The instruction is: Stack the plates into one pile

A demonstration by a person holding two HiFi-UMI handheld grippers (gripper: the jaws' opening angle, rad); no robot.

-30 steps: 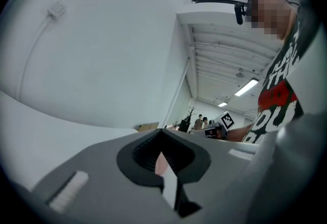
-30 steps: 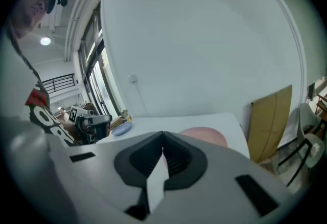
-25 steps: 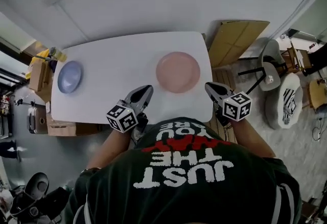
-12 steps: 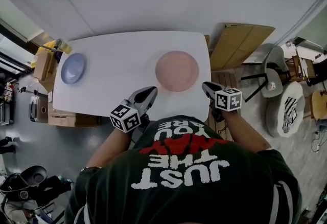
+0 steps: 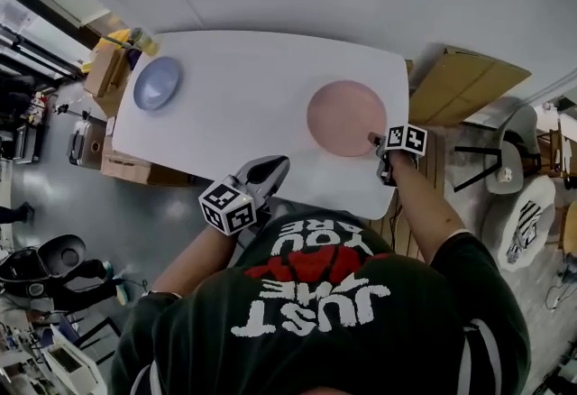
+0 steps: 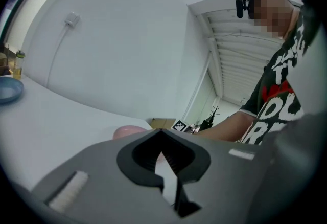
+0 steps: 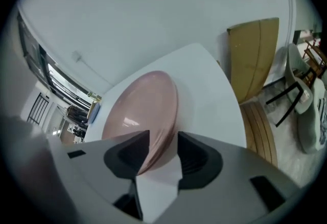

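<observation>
A pink plate (image 5: pixel 347 117) lies on the right part of the white table (image 5: pixel 243 114), and a blue plate (image 5: pixel 158 83) lies at its far left end. My right gripper (image 5: pixel 377 142) is tilted down at the pink plate's near right rim. In the right gripper view its jaws have just been opening and stand open (image 7: pixel 163 138), with the pink plate's (image 7: pixel 143 110) rim between them. My left gripper (image 5: pixel 270 169) hovers shut and empty over the table's near edge. From the left gripper view (image 6: pixel 159 131), the pink plate (image 6: pixel 127 131) is ahead and the blue plate (image 6: pixel 9 90) far left.
A cardboard sheet (image 5: pixel 469 82) leans beside the table's right end, with a chair (image 5: pixel 505 159) beyond it. Cardboard boxes (image 5: pixel 104 68) and a bottle (image 5: pixel 144 41) stand past the left end. A white wall runs behind the table.
My right gripper has dropped forward to the pink plate's near rim and its jaws have opened around the rim. The left gripper has shifted only slightly.
</observation>
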